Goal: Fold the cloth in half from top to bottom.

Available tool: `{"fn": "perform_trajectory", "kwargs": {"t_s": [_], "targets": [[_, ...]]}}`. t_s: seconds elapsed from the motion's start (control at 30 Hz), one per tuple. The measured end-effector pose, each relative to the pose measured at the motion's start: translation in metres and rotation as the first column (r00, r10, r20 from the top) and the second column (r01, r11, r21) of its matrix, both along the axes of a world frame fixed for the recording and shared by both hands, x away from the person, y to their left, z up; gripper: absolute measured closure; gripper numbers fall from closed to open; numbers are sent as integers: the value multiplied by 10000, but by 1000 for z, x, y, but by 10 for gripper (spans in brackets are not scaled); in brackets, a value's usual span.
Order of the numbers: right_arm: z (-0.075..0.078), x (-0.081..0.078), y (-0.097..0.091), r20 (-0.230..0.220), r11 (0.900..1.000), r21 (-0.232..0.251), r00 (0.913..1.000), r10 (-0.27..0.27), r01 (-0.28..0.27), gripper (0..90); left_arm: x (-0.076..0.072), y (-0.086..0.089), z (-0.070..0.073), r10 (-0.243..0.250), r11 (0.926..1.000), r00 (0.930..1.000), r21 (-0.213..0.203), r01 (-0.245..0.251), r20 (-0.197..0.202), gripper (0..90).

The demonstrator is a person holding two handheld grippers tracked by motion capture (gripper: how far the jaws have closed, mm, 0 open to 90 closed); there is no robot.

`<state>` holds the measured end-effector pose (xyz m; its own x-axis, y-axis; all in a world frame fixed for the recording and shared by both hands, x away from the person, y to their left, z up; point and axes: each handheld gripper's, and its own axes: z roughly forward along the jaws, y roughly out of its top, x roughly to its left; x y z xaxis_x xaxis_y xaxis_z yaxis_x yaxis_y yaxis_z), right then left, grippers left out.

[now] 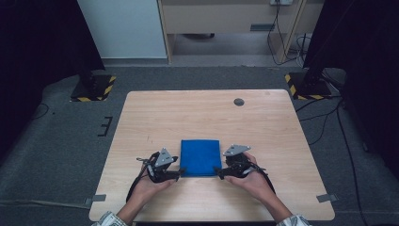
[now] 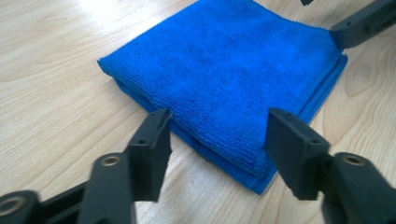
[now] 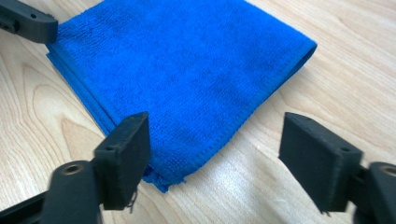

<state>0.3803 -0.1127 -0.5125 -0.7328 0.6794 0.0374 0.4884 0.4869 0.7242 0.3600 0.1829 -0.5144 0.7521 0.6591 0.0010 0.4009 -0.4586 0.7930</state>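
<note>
The left tool (image 1: pixel 178 173) has its jaws spread wide at the near left corner of a folded blue cloth (image 1: pixel 201 157), nothing gripped. The right tool (image 1: pixel 219 173), jaws likewise wide and empty, sits at the cloth's near right corner. The cloth lies flat between them on the near middle of the wooden table (image 1: pixel 207 113).

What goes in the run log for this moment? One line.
left tool: open, at cloth's near-left corner | right tool: open, at near-right corner | folded blue microfiber cloth: flat on wooden table, not gripped
</note>
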Motion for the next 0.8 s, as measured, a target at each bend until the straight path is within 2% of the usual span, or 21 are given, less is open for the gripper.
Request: {"fn": "perform_trajectory", "kwargs": {"t_s": [0.2, 0.37, 0.47, 0.63, 0.8], "targets": [[4, 3, 0, 134, 9998, 184, 9999, -19, 17, 144, 2, 1, 4, 266, 9991, 9996, -345, -266, -11, 259], [9, 7, 0, 292, 9993, 341, 9994, -190, 180, 108, 5, 3, 8, 461, 9976, 9989, -516, -461, -16, 186], [12, 10, -1, 358, 9986, 489, 9991, -236, 218, 98, 6, 3, 10, 358, 9976, 9994, -588, -359, -29, 121], [17, 14, -2, 401, 9982, 553, 9989, -241, 219, 88, 9, 5, 12, 500, 9964, 9987, -677, -502, -40, 89], [21, 19, -5, 377, 9968, 650, 9981, -482, 457, 87, 12, 9, 15, 655, 9953, 9978, -706, -656, -37, 68]]}}
